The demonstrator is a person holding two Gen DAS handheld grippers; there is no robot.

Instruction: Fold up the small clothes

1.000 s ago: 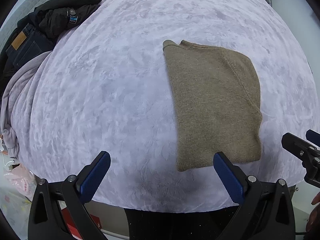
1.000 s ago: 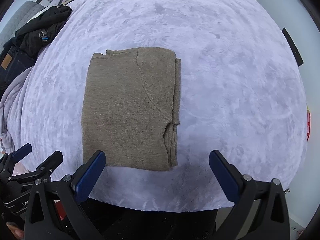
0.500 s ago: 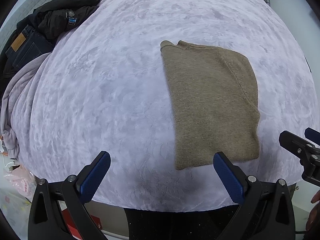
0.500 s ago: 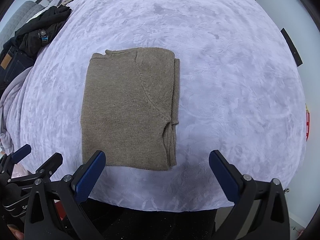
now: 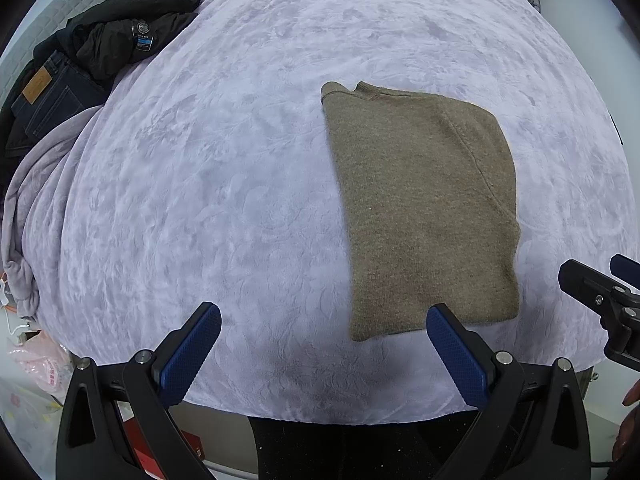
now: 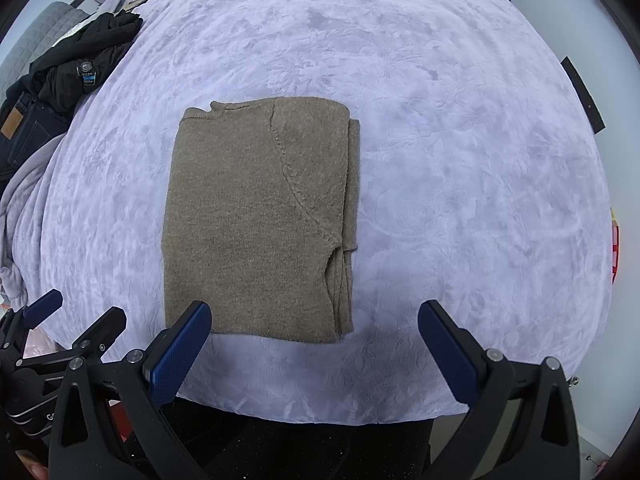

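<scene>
A: Anything different from a second ago?

B: Hardly. The olive-brown knitted sweater, folded into a narrow rectangle [image 6: 256, 220], lies flat on the pale lilac plush blanket covering the bed [image 6: 460, 140], near its front edge, just where it lay before. In the left view it has only drifted a little within the frame, so the cameras shifted slightly, not the garment.

A: And the claws?

B: The left claw [image 5: 320, 344] has its blue-padded fingers [image 5: 192, 350] spread wide apart, holding nothing. The right claw [image 6: 314, 340] is likewise wide apart and empty, hovering just short of the sweater's near hem.

A: So where does that leave the job?

B: I'd judge the sleeves and sides are already folded in; a final fold, hem up to collar, probably remains. The heap of black and denim clothes [image 5: 100, 56] at the far left looks like it is waiting its turn.
</scene>
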